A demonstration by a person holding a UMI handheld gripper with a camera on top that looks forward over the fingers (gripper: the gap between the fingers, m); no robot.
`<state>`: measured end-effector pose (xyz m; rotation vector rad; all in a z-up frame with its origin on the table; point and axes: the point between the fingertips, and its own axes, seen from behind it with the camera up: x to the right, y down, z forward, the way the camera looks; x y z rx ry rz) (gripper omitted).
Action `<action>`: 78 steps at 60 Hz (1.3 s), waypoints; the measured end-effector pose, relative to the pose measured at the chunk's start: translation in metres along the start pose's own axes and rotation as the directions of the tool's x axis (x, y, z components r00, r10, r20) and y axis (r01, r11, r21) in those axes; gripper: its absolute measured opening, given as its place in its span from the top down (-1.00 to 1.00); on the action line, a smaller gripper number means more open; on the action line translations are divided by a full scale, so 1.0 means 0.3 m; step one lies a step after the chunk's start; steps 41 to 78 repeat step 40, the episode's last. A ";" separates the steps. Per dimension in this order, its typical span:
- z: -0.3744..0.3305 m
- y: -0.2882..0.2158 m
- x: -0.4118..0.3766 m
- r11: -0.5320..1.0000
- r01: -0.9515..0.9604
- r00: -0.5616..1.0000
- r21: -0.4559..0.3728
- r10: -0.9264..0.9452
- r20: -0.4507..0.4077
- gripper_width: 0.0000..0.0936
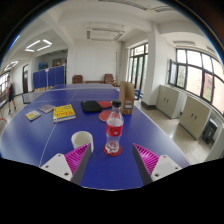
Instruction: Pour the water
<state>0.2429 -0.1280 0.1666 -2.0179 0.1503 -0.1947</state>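
Observation:
A clear plastic bottle with a red cap and a red label stands upright on the blue table, a little ahead of my fingers and about midway between them. A white cup stands on the table just left of the bottle, close beyond my left finger. My gripper is open and empty, with the pink pads wide apart and bare blue table between them. Nothing is held.
Further back on the table lie a yellow book, a small yellowish object, a dark flat object, a red item and a brown bag. Cabinets and windows run along the right wall.

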 end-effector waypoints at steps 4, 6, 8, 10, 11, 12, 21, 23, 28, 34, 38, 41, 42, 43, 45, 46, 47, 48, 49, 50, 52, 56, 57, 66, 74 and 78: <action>-0.152 0.019 0.006 1.000 -0.004 1.000 -0.017 0.003 -0.030 -0.82; -0.221 0.038 -0.005 1.000 -0.007 0.999 -0.027 0.005 -0.040 -0.82; -0.293 0.049 -0.009 0.999 -0.011 0.999 -0.034 0.009 -0.046 -0.82; -0.360 0.061 -0.014 0.999 -0.019 0.998 -0.040 0.017 -0.053 -0.81; -0.393 0.065 -0.016 0.999 -0.020 0.998 -0.041 0.018 -0.054 -0.82; -0.425 0.067 -0.019 0.999 -0.021 0.998 -0.039 0.019 -0.056 -0.82; -0.653 0.083 -0.021 1.000 0.022 0.997 -0.011 -0.023 -0.080 -0.82; -0.689 0.091 -0.024 1.000 0.021 0.997 -0.009 -0.022 -0.077 -0.82; -0.757 0.119 -0.036 1.000 0.018 0.997 -0.009 -0.019 -0.073 -0.82; -0.821 0.134 -0.027 0.999 0.035 0.997 0.001 -0.035 -0.074 -0.81; -0.850 0.132 -0.019 0.999 0.038 0.996 0.013 -0.037 -0.077 -0.82; -0.857 0.132 -0.017 0.999 0.041 0.996 0.015 -0.040 -0.080 -0.82; -0.857 0.132 -0.017 0.999 0.041 0.996 0.015 -0.040 -0.080 -0.82; -0.857 0.132 -0.017 0.999 0.041 0.996 0.015 -0.040 -0.080 -0.82; -0.857 0.132 -0.017 0.999 0.041 0.996 0.015 -0.040 -0.080 -0.82; -0.857 0.132 -0.017 0.999 0.041 0.996 0.015 -0.040 -0.080 -0.82; -0.857 0.132 -0.017 0.999 0.041 0.996 0.015 -0.040 -0.080 -0.82; -0.857 0.132 -0.017 0.999 0.041 0.996 0.015 -0.040 -0.080 -0.82; -0.857 0.132 -0.017 0.999 0.041 0.996 0.015 -0.040 -0.080 -0.82; -0.857 0.132 -0.017 0.999 0.041 0.996 0.015 -0.040 -0.080 -0.82; -0.857 0.132 -0.017 0.999 0.041 0.996 0.015 -0.040 -0.080 -0.82; -0.857 0.132 -0.017 0.999 0.041 0.996 0.015 -0.040 -0.080 -0.82; -0.857 0.132 -0.017 0.999 0.041 0.996 0.015 -0.040 -0.080 -0.82; -0.857 0.132 -0.017 0.999 0.041 0.996 0.015 -0.040 -0.080 -0.82; -0.857 0.132 -0.017 0.999 0.041 0.996 0.015 -0.040 -0.080 -0.82; -0.857 0.132 -0.017 0.999 0.041 0.996 0.015 -0.040 -0.080 -0.82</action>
